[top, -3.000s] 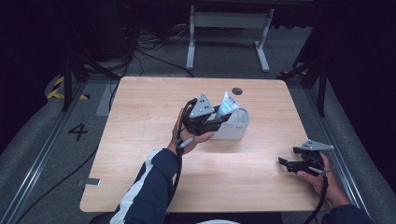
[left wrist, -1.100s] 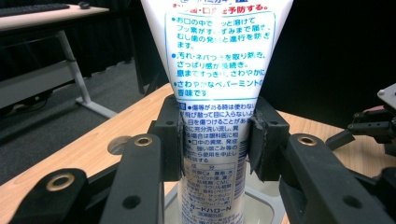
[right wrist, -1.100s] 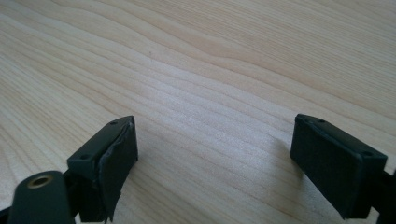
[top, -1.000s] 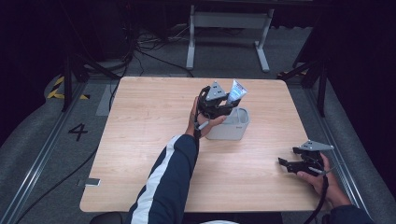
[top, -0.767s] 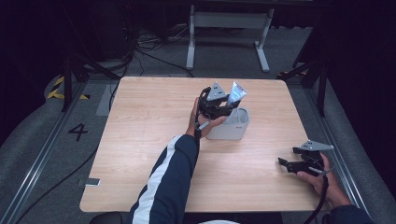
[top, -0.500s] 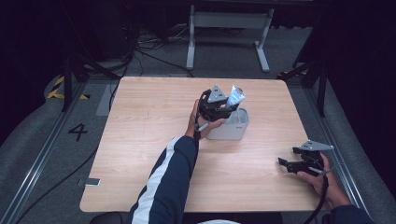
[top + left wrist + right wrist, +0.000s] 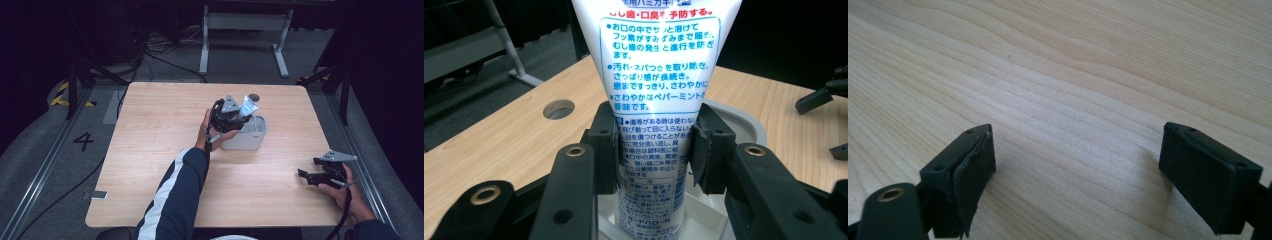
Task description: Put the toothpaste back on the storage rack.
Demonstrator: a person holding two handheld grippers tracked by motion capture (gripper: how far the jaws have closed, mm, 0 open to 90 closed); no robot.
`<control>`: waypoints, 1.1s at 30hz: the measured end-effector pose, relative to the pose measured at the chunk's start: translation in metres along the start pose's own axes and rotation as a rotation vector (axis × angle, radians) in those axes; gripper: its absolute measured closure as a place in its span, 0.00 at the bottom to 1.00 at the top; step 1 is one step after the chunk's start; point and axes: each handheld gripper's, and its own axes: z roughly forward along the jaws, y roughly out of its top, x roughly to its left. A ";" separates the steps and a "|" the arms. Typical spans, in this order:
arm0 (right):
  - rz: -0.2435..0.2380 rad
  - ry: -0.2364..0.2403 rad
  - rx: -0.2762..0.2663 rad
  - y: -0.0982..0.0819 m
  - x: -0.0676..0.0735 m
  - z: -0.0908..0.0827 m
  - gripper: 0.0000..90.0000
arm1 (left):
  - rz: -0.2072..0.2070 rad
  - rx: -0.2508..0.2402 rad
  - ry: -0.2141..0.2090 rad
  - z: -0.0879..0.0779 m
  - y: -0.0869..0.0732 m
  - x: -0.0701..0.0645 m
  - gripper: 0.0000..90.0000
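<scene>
A white toothpaste tube point(image 7: 248, 106) with blue print stands upright, its lower end down inside a grey container point(image 7: 247, 140) at the table's middle. My left gripper point(image 7: 240, 116) is shut on it. In the left gripper view both pads press the tube point(image 7: 656, 75) from either side, above the container's rim point(image 7: 749, 125), with my left gripper point(image 7: 654, 150) gripping the tube's lower half. My right gripper point(image 7: 306, 176) rests low near the table's front right corner, open. In the right gripper view, bare wood lies between the wide-apart jaws of the right gripper point(image 7: 1093, 175).
A round hole point(image 7: 254, 96) in the wooden table point(image 7: 150, 150) lies just behind the container. A white metal frame point(image 7: 245, 22) and cables stand on the floor beyond the table's far edge. A small tag point(image 7: 98, 195) hangs at the front left edge.
Since the earliest frame the left hand has carried the tube back and right over the container. In the last second the tube has sunk slightly. The right hand has kept still.
</scene>
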 end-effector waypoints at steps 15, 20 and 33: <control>0.000 0.000 0.000 0.000 0.000 0.000 0.17 | 0.024 0.086 0.018 0.008 -0.006 -0.002 0.67; 0.000 0.000 0.000 0.000 0.000 0.000 0.17 | 0.027 0.102 0.019 0.010 -0.006 -0.002 0.66; -0.001 0.002 0.000 0.000 0.000 0.000 0.17 | 0.048 0.134 0.018 0.011 -0.005 -0.004 0.63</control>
